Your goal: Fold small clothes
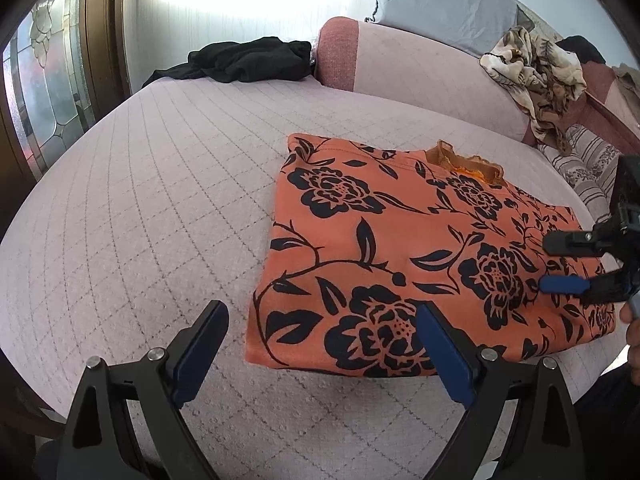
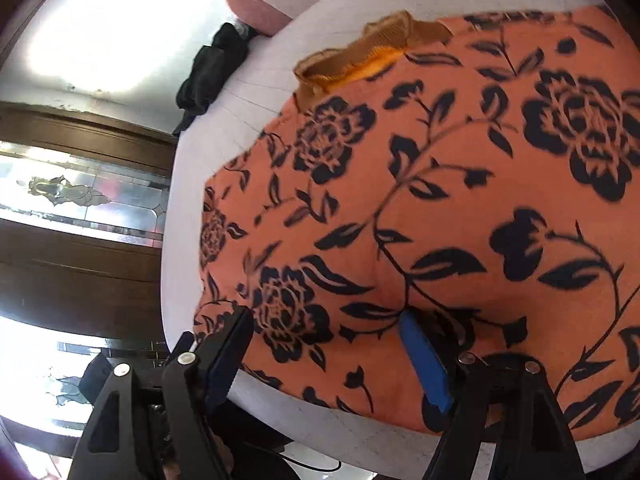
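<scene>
Evidently poised for another fold, both claws gape wide and empty: left claw (image 1: 322,344) at the orange black-flowered folded garment's (image 1: 400,248) lower-left corner, right claw (image 2: 326,354) over its edge.

Folded garment (image 1: 420,256) lay flat on the quilted bed surface (image 1: 140,200), right of centre in the left wrist view, its lace trim (image 1: 468,162) at the far edge. Left gripper (image 1: 320,320) stood before the garment's near-left corner; right gripper (image 1: 556,264) reached in over its right edge. Dark clothing (image 1: 244,60) lay at the far side, left of the bolster (image 1: 420,64). Crumpled patterned cloth (image 1: 536,76) rested on the bolster's right end, a pillow (image 1: 436,0) behind.
</scene>
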Available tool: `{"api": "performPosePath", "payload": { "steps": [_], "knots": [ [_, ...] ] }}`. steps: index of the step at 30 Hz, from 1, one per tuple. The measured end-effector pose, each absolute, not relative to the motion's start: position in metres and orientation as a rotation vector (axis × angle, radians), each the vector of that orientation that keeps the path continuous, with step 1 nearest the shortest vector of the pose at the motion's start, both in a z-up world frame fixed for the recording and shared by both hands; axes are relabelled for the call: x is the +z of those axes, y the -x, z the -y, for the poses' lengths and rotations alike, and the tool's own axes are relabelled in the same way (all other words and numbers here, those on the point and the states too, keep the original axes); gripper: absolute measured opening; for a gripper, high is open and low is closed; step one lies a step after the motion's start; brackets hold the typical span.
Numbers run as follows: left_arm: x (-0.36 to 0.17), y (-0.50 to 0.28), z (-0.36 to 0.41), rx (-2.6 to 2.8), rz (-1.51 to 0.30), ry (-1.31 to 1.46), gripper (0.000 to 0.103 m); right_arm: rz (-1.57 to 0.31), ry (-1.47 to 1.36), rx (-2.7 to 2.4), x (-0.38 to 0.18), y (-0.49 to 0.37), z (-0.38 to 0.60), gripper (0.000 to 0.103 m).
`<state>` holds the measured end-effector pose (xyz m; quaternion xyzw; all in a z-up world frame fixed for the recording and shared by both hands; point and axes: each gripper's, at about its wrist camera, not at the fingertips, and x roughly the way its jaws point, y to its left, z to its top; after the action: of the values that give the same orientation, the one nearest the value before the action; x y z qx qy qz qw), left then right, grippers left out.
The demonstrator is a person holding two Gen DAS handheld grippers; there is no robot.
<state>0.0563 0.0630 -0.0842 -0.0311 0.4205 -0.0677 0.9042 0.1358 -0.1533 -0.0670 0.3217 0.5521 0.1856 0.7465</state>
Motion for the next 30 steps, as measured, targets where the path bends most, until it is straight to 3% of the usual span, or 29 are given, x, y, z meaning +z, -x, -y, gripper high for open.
{"api": "performPosePath", "payload": {
  "steps": [3, 6, 9, 15, 20, 24, 30],
  "knots": [
    [-0.085, -0.061, -0.060, -0.149, -0.872, 0.074, 0.095, -1.214, -0.607, 0.465, -0.052, -0.156, 0.142, 0.079],
    [-0.086, -0.064, -0.055, -0.160, -0.880, 0.073, 0.095, -1.264, -0.594, 0.399, -0.074, -0.198, 0.150, 0.079],
    [-0.087, -0.062, -0.051, -0.161, -0.875, 0.046, 0.095, -1.211, -0.787, 0.352, -0.082, -0.235, 0.179, 0.079],
    [-0.088, -0.069, -0.050, -0.158, -0.879, 0.047, 0.095, -1.171, -0.862, 0.247, -0.094, -0.281, 0.216, 0.079],
    [-0.087, -0.068, -0.049, -0.152, -0.871, 0.050, 0.095, -1.015, -0.792, 0.196, -0.054, -0.227, 0.227, 0.079],
    [-0.084, -0.060, -0.045, -0.150, -0.842, 0.035, 0.095, -0.958, -0.767, 0.250, -0.031, -0.132, 0.225, 0.079],
    [-0.082, -0.048, -0.034, -0.132, -0.807, -0.014, 0.095, -0.982, -0.925, 0.254, -0.070, 0.000, 0.237, 0.080]
  ]
}}
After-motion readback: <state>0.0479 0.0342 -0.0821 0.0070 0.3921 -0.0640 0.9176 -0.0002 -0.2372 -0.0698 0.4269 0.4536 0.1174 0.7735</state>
